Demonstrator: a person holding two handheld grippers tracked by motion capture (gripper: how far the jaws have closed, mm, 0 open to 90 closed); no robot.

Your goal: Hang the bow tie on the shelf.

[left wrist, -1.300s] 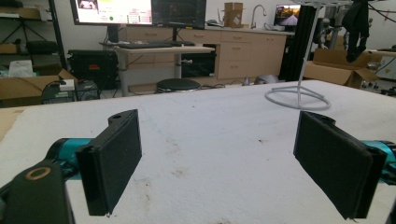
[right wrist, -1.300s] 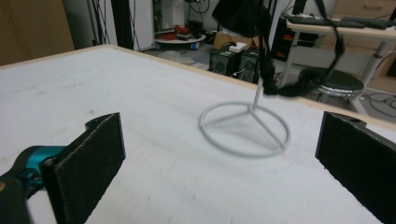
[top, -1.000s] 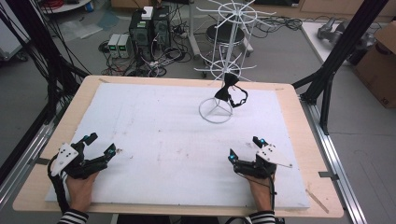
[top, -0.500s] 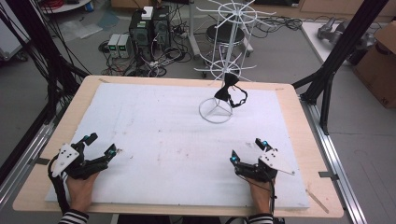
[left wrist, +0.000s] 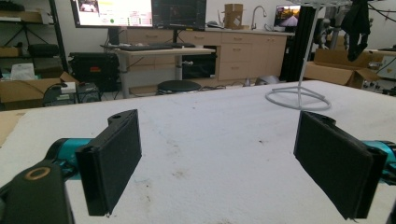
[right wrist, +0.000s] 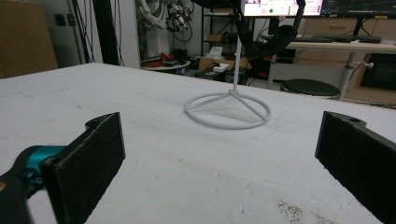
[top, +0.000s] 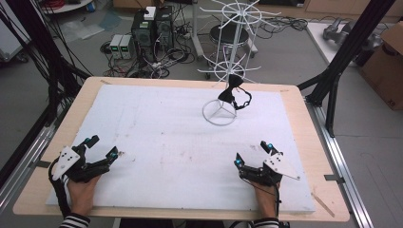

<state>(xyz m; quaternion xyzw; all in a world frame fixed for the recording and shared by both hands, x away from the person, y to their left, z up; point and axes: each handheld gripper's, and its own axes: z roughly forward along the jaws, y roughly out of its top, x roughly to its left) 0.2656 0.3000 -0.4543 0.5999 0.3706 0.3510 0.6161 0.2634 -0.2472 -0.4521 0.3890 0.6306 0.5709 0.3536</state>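
Observation:
A white wire display rack (top: 236, 28) stands on a ring base (top: 219, 113) at the back middle of the white mat (top: 166, 128). A black bow tie (top: 233, 95) hangs from it low down, just above the ring. My left gripper (top: 103, 146) rests near the front left corner, open, with nothing between its pads (left wrist: 114, 163). My right gripper (top: 252, 153) rests near the front right, also open and empty. The left gripper view has the ring base (left wrist: 299, 97) far ahead on the right and the bow tie (left wrist: 357, 21) above it. The right gripper view looks straight at the ring base (right wrist: 228, 109).
The mat lies on a wooden table (top: 304, 123) with bare wood along its edges. Black frame posts (top: 349, 52) rise at the back corners. Computers and cables (top: 152, 33) sit on the floor behind, and a cardboard box (top: 387, 61) stands at the right.
My right gripper has slid slightly back toward the front edge. The left gripper and the bow tie have not visibly moved.

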